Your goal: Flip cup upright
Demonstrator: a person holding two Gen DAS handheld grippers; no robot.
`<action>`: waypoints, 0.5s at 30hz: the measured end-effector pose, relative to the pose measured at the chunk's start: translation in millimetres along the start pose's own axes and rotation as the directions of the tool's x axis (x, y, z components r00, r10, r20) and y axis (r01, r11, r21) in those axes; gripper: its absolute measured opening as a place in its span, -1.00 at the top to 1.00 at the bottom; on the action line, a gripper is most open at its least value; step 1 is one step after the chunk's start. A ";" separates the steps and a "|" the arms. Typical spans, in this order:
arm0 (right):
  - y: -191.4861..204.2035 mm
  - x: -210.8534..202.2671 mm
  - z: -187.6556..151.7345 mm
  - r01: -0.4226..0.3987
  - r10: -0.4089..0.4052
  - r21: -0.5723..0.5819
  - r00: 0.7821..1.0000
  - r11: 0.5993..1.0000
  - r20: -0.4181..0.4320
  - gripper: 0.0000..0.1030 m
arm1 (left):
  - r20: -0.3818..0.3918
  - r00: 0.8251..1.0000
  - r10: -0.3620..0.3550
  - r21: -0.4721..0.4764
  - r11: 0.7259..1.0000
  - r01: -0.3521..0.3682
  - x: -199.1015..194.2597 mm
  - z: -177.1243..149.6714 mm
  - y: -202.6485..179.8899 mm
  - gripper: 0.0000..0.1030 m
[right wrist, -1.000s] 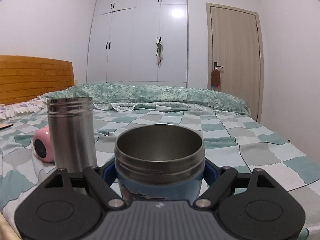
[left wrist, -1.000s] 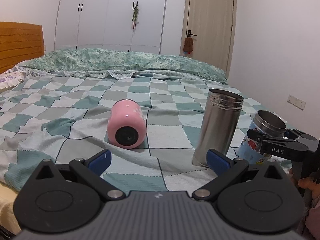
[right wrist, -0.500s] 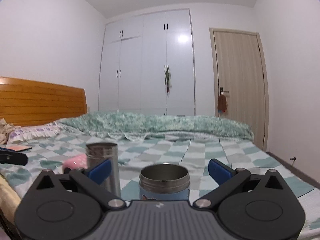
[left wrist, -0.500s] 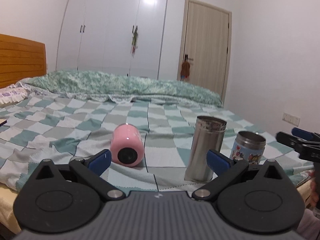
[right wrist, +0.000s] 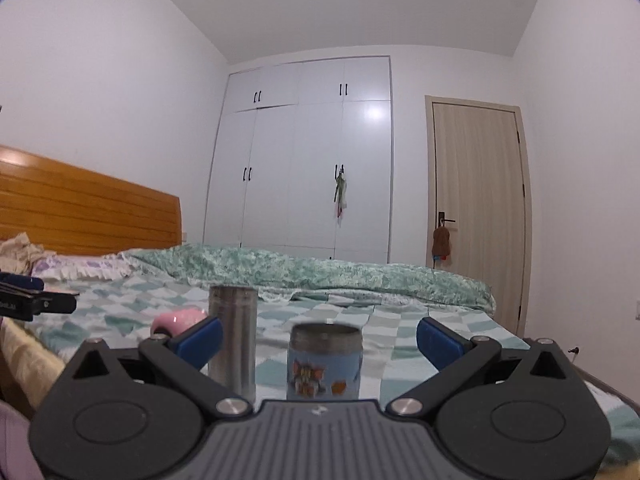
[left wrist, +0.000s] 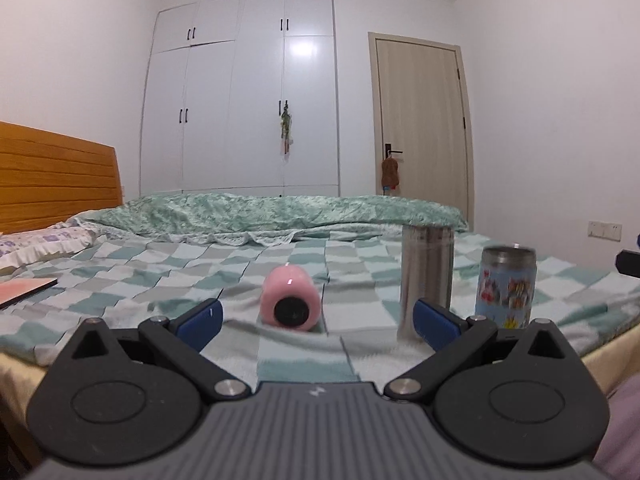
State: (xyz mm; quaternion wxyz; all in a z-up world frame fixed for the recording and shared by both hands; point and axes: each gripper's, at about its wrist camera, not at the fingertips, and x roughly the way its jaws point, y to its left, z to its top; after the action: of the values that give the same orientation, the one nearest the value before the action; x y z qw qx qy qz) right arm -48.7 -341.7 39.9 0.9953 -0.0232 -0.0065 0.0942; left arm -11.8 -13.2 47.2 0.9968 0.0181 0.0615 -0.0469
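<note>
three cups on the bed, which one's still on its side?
The pink cup, leftmost of the three, lies on its side with its dark round end facing the left camera. The steel tumbler and the cartoon-print cup both stand upright.

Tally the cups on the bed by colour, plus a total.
Pink cup, lying on its side: 1
Bare steel cup, upright: 1
Blue cartoon-print cup, upright: 1
Total: 3
</note>
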 end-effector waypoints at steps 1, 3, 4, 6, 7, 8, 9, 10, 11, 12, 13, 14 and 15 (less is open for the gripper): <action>-0.7 -2.6 -4.8 0.001 -0.001 -0.006 1.000 1.000 -0.008 -1.00 | -0.002 1.000 0.010 -0.001 1.000 -0.010 -1.4 -6.0 -0.4 -1.00; -0.3 -7.6 -15.4 0.011 -0.011 -0.013 0.999 1.000 -0.029 -1.00 | -0.004 1.000 0.029 -0.014 0.999 -0.029 -2.5 -16.8 0.7 -1.00; -0.5 -9.5 -21.1 0.014 -0.014 -0.013 0.999 1.000 -0.035 -1.00 | 0.001 0.999 0.042 -0.024 0.999 -0.042 -3.2 -22.2 2.5 -1.00; -0.9 -13.0 -31.6 0.026 -0.027 -0.020 0.999 0.999 -0.033 -1.00 | 0.008 0.998 0.064 -0.040 0.997 -0.064 -2.3 -31.7 4.7 -1.00; -1.3 -13.8 -37.0 0.036 -0.036 -0.025 0.999 0.999 -0.027 -1.00 | 0.004 0.997 0.076 -0.053 0.996 -0.076 0.0 -35.7 6.8 -1.00; -1.1 -14.7 -42.5 0.046 -0.046 -0.031 0.999 0.998 -0.021 -1.00 | -0.005 0.996 0.085 -0.065 0.994 -0.085 2.6 -38.7 9.1 -1.00; -1.5 -13.5 -46.9 0.056 -0.057 -0.036 0.998 0.998 -0.021 -1.00 | -0.016 0.996 0.092 -0.075 0.993 -0.092 5.7 -40.3 12.5 -1.00; -2.0 -11.2 -49.9 0.063 -0.064 -0.035 0.997 0.997 -0.030 -1.00 | -0.023 0.995 0.095 -0.082 0.992 -0.096 8.7 -40.4 13.3 -1.00; -2.7 -9.4 -51.4 0.066 -0.067 -0.032 0.997 0.997 -0.043 -1.00 | -0.024 0.995 0.093 -0.087 0.992 -0.095 10.3 -40.8 15.2 -1.00; -3.9 -6.7 -50.9 0.066 -0.067 -0.025 0.996 0.998 -0.052 -1.00 | -0.016 0.996 0.092 -0.090 0.992 -0.093 11.2 -41.1 15.8 -1.00; -5.5 -5.6 -50.9 0.064 -0.064 -0.015 0.997 0.998 -0.053 -1.00 | -0.010 0.996 0.092 -0.087 0.992 -0.092 11.8 -41.8 15.5 -1.00; -6.7 -5.0 -51.6 0.065 -0.066 -0.007 0.996 0.998 -0.057 -1.00 | -0.010 0.996 0.090 -0.081 0.993 -0.091 12.9 -43.2 15.0 -1.00; -8.0 -3.8 -51.8 0.070 -0.070 -0.003 0.996 0.998 -0.060 -1.00 | -0.015 0.996 0.090 -0.072 0.993 -0.091 13.9 -45.1 13.9 -1.00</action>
State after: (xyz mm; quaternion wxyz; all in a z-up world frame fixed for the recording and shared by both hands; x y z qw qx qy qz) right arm -50.1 -352.5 -11.5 0.9977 -0.0262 0.0225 0.0586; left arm -2.2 1.3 1.2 0.9976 -0.0149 0.0680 0.0008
